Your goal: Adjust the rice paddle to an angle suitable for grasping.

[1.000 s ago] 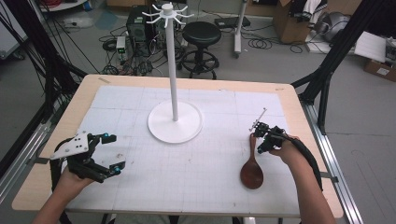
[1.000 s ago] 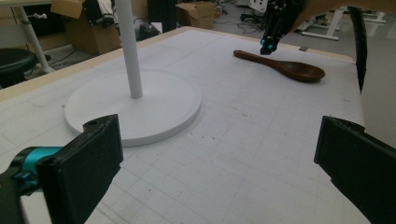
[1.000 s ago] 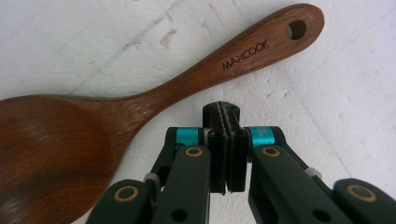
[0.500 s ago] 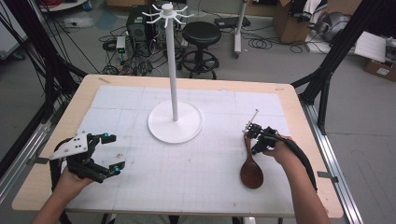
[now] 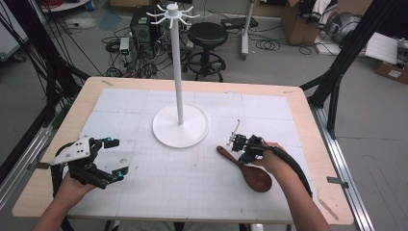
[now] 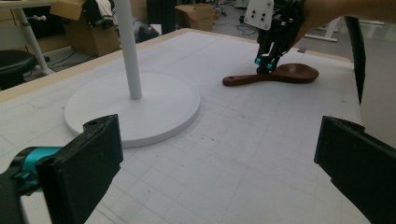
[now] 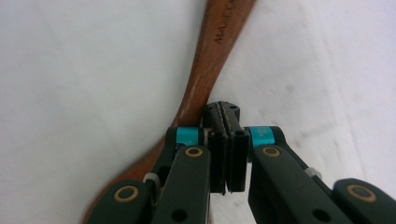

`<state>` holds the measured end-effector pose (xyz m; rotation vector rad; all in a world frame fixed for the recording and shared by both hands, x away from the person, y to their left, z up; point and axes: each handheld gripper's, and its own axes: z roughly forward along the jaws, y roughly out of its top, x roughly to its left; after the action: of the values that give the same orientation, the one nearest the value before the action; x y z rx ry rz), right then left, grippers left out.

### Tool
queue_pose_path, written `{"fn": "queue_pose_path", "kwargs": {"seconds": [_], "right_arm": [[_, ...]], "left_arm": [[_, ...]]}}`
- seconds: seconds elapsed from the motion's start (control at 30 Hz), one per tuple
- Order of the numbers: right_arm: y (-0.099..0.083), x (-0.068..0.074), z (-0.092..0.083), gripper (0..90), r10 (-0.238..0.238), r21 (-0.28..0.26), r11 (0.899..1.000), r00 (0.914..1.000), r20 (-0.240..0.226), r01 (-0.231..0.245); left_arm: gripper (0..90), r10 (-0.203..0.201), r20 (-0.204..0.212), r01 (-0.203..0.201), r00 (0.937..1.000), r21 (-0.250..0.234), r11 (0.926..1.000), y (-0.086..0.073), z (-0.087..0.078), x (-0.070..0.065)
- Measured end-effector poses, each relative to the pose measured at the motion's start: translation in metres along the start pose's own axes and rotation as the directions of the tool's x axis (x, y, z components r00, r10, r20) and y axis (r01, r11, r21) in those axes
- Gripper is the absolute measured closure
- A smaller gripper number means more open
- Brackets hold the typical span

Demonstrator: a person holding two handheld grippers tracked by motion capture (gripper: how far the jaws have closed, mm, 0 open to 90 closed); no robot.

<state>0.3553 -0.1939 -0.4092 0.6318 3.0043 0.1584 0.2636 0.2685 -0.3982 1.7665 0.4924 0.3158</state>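
- Your white stand (image 5: pixel 179 126) sits on the table (image 5: pixel 144 86) towards the far middle, its round base flat on the gridded mat (image 5: pixel 192 192) and its thin pole upright with a ring of hooks at the top; it lies between your two hands but nearer the far edge, so the stretch of mat in front of you holds nothing else.
- The wooden spoon (image 5: pixel 245 169) lies flat on the mat at your right, near the stand's base but apart from it.
- Its long axis runs on a slant; the handle end points towards the stand and the far left, the bowl end points towards you and the right edge; the bowl faces up.
- Your right tool (image 5: pixel 246 155) stands over the handle near the bowl, tips down, jaws pressed together; in the right gripper view the closed tips (image 7: pixel 227 122) sit just beside the handle, at its edge, not around it.
- Your left tool (image 5: pixel 115 156) rests at the near left, well apart from the spoon, jaws wide apart with nothing between them.
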Motion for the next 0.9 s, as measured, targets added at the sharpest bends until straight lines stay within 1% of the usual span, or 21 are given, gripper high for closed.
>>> {"fn": "queue_pose_path", "kwargs": {"seconds": [0.03,0.07,0.1,0.17,0.2,0.27,0.33,0.37,0.4,0.47,0.5,0.53,0.57,0.6,0.63,0.67,0.7,0.73,0.8,0.9], "right_arm": [[0.001,0.002,0.0,90.0,0.0,-0.001,1.0,1.0,-0.001,0.0],[0.004,0.006,0.0,90.0,-0.018,-0.001,1.0,0.9998,0.001,0.018],[0.005,0.008,0.0,90.0,-0.022,-0.004,1.0,0.9998,0.0,0.022],[0.007,0.011,0.0,90.0,-0.03,-0.014,0.999,0.9995,-0.013,0.029],[0.007,0.013,-0.001,90.0,-0.024,-0.013,1.0,0.9996,-0.016,0.024],[0.009,0.016,-0.001,90.0,-0.04,-0.016,0.999,0.9988,-0.028,0.039],[0.01,0.018,-0.001,90.0,-0.056,-0.023,0.998,0.9983,-0.016,0.056],[0.009,0.018,-0.003,90.0,-0.052,-0.024,0.998,0.9986,-0.007,0.052],[0.008,0.016,-0.004,90.0,-0.048,-0.034,0.998,0.9988,0.002,0.048],[0.006,0.013,-0.008,90.0,-0.039,-0.059,0.997,0.9992,0.0,0.039],[0.004,0.013,-0.01,89.9,-0.028,-0.074,0.997,0.9996,-0.005,0.027],[0.003,0.013,-0.013,89.8,-0.032,-0.096,0.995,0.9994,-0.01,0.03],[0.002,0.013,-0.016,89.6,-0.034,-0.119,0.992,0.9993,-0.017,0.032],[0.0,0.013,-0.019,88.9,-0.039,-0.142,0.989,0.9992,-0.012,0.037],[-0.001,0.013,-0.022,85.3,-0.037,-0.167,0.985,0.9992,-0.01,0.035],[-0.002,0.013,-0.024,83.8,-0.035,-0.185,0.982,0.9993,-0.011,0.033],[-0.004,0.012,-0.027,83.1,-0.027,-0.206,0.978,0.9994,-0.022,0.022],[-0.006,0.012,-0.03,82.9,-0.03,-0.219,0.975,0.9992,-0.026,0.023],[-0.008,0.012,-0.033,78.8,-0.026,-0.237,0.971,0.9993,-0.028,0.019],[-0.01,0.014,-0.037,73.6,-0.009,-0.243,0.97,0.9994,-0.035,0.001]], "left_arm": [[1.7,-0.001,0.001,0.001,1.0,0.001,1.0,0.0,0.0,0.0],[1.7,0.001,0.003,-0.001,1.0,0.002,1.0,0.0,0.0,0.0],[1.7,0.001,0.004,-0.001,1.0,0.002,1.0,0.0,0.0,0.0],[1.7,0.002,0.003,-0.002,1.0,0.004,1.0,0.0,0.0,-0.001],[1.7,0.002,0.003,-0.002,1.0,0.003,1.0,0.0,0.0,-0.001],[1.7,0.002,0.002,-0.002,1.0,0.003,1.0,0.0,0.0,0.0],[1.7,0.002,0.003,-0.002,1.0,0.002,1.0,0.0,0.0,0.0],[1.7,0.003,0.003,-0.003,1.0,0.004,1.0,0.0,0.0,0.0],[1.7,0.002,0.003,-0.002,1.0,0.002,1.0,0.0,0.0,-0.001],[1.7,0.001,0.002,-0.001,1.0,0.002,1.0,0.0,0.0,-0.001],[1.7,0.003,0.002,-0.003,1.0,0.003,1.0,0.0,0.0,-0.001],[1.7,0.002,0.003,-0.002,1.0,0.001,1.0,0.0,-0.001,0.0],[1.7,-0.001,0.001,0.001,1.0,0.0,1.0,0.0,-0.001,0.0],[1.7,0.0,0.002,0.0,1.0,0.0,1.0,0.0,-0.001,0.0],[1.7,0.0,0.002,0.0,1.0,0.001,1.0,0.0,-0.001,0.0],[1.7,-0.001,0.002,0.001,1.0,-0.001,1.0,0.0,0.0,0.0],[1.7,-0.001,0.002,0.001,1.0,-0.001,1.0,0.0,0.0,-0.001],[1.8,0.003,0.003,-0.003,1.0,0.003,1.0,0.0,0.0,-0.001],[1.7,0.001,0.001,-0.001,1.0,0.0,1.0,0.0,0.0,-0.001],[1.7,-0.002,0.0,0.002,1.0,-0.002,1.0,0.0,-0.001,0.0]]}}
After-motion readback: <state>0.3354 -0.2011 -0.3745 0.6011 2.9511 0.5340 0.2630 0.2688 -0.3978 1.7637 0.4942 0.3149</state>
